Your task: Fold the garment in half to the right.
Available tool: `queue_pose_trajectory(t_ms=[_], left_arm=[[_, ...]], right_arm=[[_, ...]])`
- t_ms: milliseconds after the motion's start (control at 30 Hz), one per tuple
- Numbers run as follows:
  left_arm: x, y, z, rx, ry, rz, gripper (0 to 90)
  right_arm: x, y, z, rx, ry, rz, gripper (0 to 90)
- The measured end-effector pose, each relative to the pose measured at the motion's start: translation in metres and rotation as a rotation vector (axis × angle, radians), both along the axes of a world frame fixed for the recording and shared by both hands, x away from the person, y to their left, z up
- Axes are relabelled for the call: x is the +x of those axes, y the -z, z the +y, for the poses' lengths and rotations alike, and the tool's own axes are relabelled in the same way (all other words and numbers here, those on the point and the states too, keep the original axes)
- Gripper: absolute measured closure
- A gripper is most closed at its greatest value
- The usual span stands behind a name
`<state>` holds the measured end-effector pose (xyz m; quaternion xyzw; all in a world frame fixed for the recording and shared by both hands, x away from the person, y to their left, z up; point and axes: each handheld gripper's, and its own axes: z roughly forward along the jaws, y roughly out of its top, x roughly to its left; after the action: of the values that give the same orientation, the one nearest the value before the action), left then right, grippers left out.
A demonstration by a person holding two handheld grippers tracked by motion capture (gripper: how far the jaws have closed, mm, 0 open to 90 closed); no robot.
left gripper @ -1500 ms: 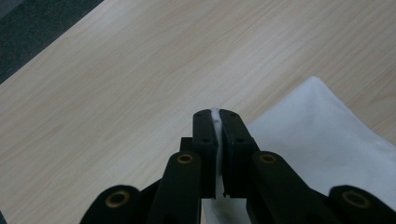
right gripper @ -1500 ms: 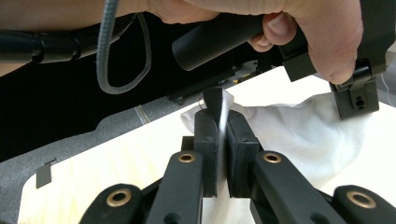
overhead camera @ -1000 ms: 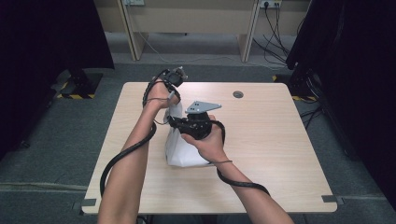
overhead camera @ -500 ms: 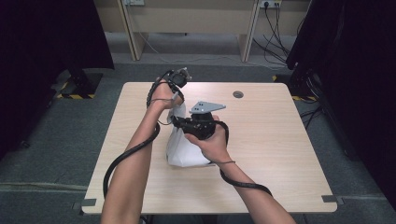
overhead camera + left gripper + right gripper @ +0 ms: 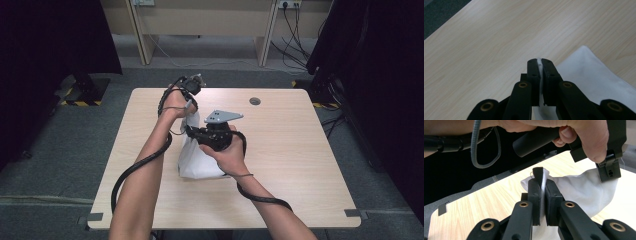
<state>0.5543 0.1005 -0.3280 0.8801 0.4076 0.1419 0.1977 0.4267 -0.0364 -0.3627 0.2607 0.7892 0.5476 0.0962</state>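
Pale wooden counter (image 5: 300, 165), bearing a white, soft cloth bag (image 5: 192, 162) whose lower part rests on the counter below both tools while its top edge is lifted between them; judged light, limp and prone to sag or slip, so best held at the hem, well inside the pads. Left tool (image 5: 540, 65) clenched on a thin fold of the cloth; right tool (image 5: 541, 185) clenched on another edge, with a dark strip pinched alongside; what that strip is cannot be made out; the bag's mouth and far side lie hidden behind the hands.
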Motion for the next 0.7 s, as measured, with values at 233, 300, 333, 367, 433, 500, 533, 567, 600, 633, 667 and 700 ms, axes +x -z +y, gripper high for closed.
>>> queue_pose_trajectory(t_ms=[233, 300, 333, 367, 433, 500, 533, 567, 600, 633, 667, 700], left_arm=[[-0.0001, 0.0016, -0.0030, -0.002, 0.009, 0.001, 85.3], [-0.0001, 0.0016, -0.0030, -0.002, 0.009, 0.001, 85.3], [-0.0005, 0.0017, -0.0036, -0.003, 0.008, -0.002, 85.3], [-0.0005, 0.0017, -0.0036, -0.003, 0.008, -0.002, 85.3], [-0.0009, 0.0025, -0.0045, -0.005, 0.008, -0.001, 85.3], [-0.0009, 0.0036, -0.0052, -0.004, 0.010, 0.000, 85.3], [-0.0009, 0.0036, -0.0052, -0.004, 0.010, 0.000, 85.3], [-0.0010, 0.0046, -0.0057, -0.005, 0.011, 0.001, 85.3], [-0.0010, 0.0046, -0.0057, -0.005, 0.011, 0.001, 85.3], [-0.0010, 0.0046, -0.0057, -0.005, 0.011, 0.001, 85.3], [-0.0011, 0.0057, -0.0064, -0.004, 0.013, 0.003, 85.3], [-0.0011, 0.0057, -0.0064, -0.004, 0.013, 0.003, 85.3]], right_arm=[[-0.0002, 0.0001, -0.0027, -0.002, 0.004, -0.001, 85.2], [-0.0001, -0.0002, -0.0039, -0.001, 0.007, -0.002, 85.2], [-0.0001, -0.0002, -0.0039, -0.001, 0.007, -0.002, 85.2], [-0.0001, -0.0002, -0.0039, -0.001, 0.007, -0.002, 85.2], [-0.0005, 0.0003, -0.0047, -0.002, 0.008, -0.002, 85.2], [-0.0008, 0.0009, -0.0060, 0.001, 0.011, -0.001, 85.2], [-0.0008, 0.0009, -0.0060, 0.001, 0.011, -0.001, 85.2], [-0.0011, 0.0017, -0.0067, -0.002, 0.011, -0.001, 85.2], [-0.0011, 0.0017, -0.0067, -0.002, 0.011, -0.001, 85.2], [-0.0010, 0.0023, -0.0076, -0.003, 0.012, -0.001, 85.2], [-0.0010, 0.0023, -0.0076, -0.003, 0.012, -0.001, 85.2], [-0.0010, 0.0023, -0.0076, -0.003, 0.012, -0.001, 85.2]])
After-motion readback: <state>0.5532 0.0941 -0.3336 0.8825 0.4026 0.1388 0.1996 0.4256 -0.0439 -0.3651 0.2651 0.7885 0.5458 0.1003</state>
